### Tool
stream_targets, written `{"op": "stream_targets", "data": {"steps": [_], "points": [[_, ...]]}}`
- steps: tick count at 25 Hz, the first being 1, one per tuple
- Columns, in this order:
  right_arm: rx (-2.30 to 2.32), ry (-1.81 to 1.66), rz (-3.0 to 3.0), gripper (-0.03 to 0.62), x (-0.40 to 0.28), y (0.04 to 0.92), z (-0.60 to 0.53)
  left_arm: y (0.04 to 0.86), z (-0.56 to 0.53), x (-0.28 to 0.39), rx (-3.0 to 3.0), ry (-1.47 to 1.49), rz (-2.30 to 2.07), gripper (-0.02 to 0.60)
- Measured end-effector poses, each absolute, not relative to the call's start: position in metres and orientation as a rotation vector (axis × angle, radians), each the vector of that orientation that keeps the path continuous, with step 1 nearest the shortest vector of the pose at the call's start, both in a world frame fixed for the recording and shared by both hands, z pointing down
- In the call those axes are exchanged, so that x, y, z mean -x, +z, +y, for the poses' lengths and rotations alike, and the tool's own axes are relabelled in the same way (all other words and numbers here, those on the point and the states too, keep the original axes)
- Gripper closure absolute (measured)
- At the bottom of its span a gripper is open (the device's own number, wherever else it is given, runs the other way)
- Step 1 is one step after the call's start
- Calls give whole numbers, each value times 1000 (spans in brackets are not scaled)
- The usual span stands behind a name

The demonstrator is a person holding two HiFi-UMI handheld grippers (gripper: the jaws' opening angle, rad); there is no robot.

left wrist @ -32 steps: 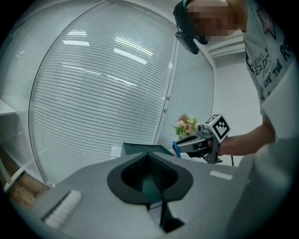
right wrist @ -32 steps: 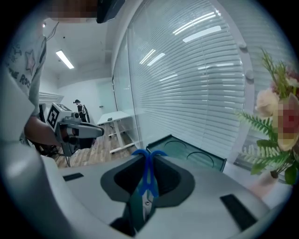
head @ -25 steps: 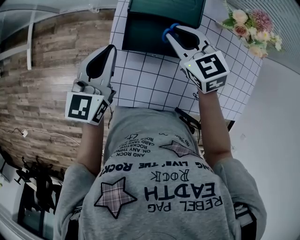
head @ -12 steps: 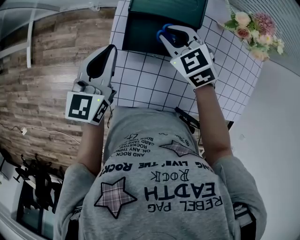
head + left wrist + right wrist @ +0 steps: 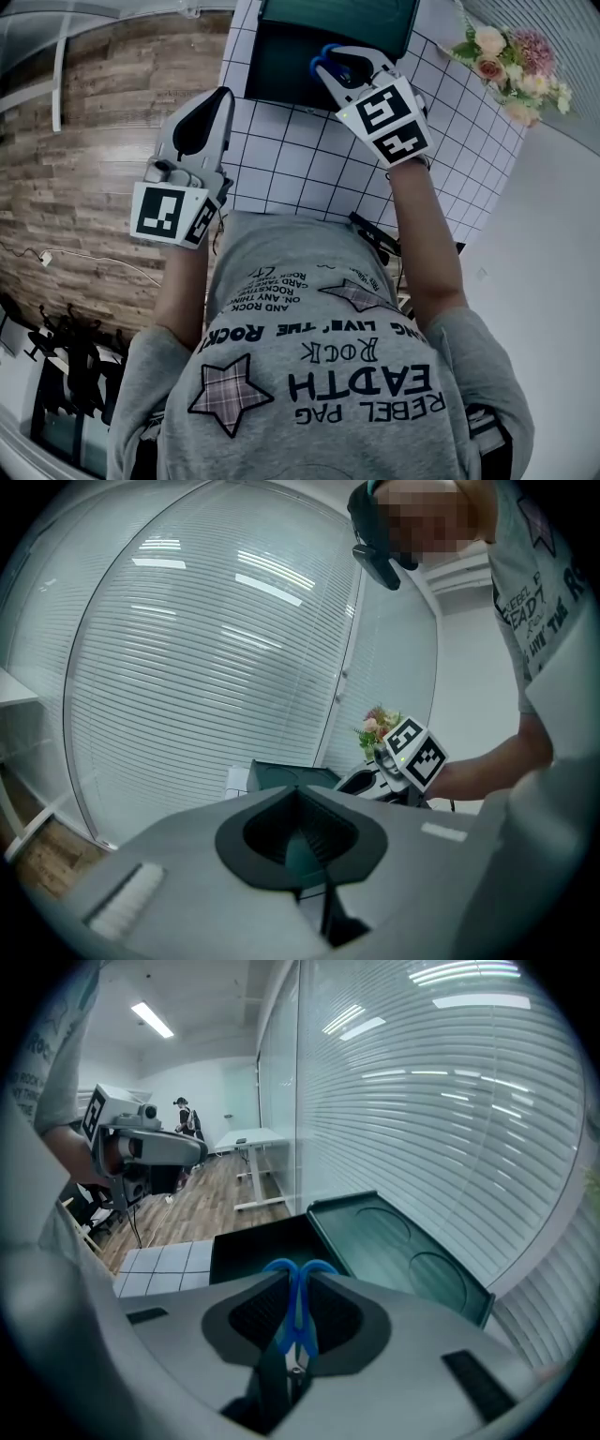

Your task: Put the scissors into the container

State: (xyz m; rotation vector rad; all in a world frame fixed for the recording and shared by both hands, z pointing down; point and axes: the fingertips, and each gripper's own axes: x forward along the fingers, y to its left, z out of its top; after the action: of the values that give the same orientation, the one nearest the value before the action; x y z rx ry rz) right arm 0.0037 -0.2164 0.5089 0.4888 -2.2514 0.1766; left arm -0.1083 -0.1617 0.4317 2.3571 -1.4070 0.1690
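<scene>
Left arm bent, left gripper [image 5: 221,97] roughly level, jaws together with nothing between them. Right arm reaches forward, right gripper [image 5: 330,70] pitched down. Its jaws are clamped on the scissors [image 5: 296,1309], blue handle loops poking past the tips.

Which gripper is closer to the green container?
Right. The right gripper, holding the scissors, hangs over the open container; the left gripper hangs short of it, further left.
</scene>
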Motion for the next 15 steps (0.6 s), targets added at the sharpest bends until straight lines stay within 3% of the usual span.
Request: {"op": "stream_targets", "data": {"steps": [15], "points": [[-415, 223, -2197, 516, 9, 534, -221, 436, -159, 121, -2330, 160, -1436, 572]]}}
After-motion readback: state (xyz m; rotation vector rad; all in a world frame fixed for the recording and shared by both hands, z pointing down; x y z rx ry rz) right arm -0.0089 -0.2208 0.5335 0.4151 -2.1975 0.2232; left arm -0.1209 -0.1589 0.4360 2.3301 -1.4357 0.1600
